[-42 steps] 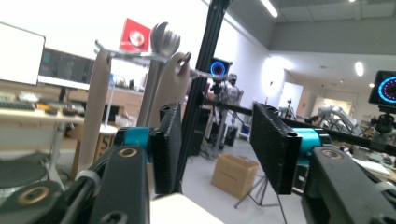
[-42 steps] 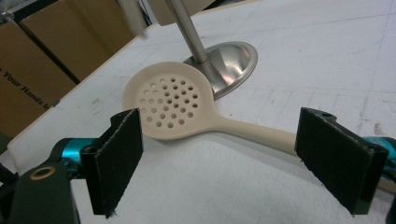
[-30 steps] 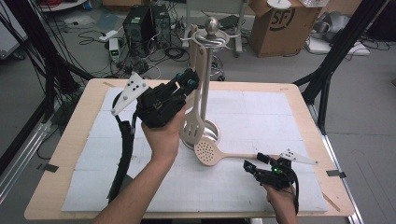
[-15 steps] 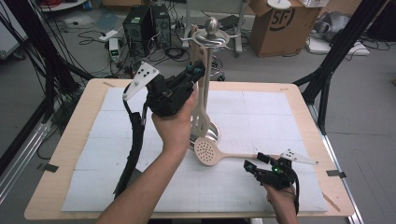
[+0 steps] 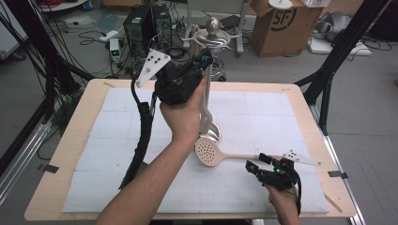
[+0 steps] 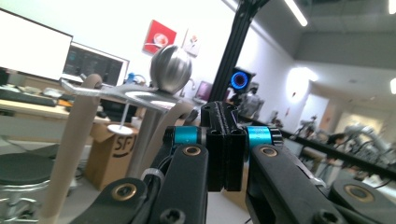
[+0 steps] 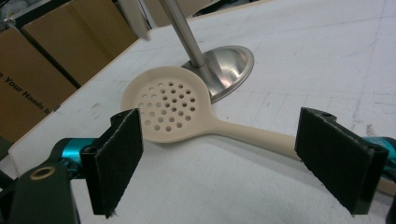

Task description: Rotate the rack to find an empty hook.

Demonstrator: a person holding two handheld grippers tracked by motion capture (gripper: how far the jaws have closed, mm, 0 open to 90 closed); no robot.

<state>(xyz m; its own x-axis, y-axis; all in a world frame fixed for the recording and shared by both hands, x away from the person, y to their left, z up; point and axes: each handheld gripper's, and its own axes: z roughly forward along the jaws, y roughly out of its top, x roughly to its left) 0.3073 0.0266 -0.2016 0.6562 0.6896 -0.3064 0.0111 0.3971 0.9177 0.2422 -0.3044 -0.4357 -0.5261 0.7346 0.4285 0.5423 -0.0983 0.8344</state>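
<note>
Raised higher up the utensil stand (image 5: 206, 93), the left hand-held gripper (image 5: 202, 57) seems closed, while the right hand-held gripper (image 5: 254, 164) gapes beside the slotted spoon (image 5: 211, 152).

A cream skimmer (image 7: 170, 109) dotted with round holes lies at six o'clock of the shiny silver stand (image 5: 206, 101) on white gridded matting (image 5: 263, 112).
</note>
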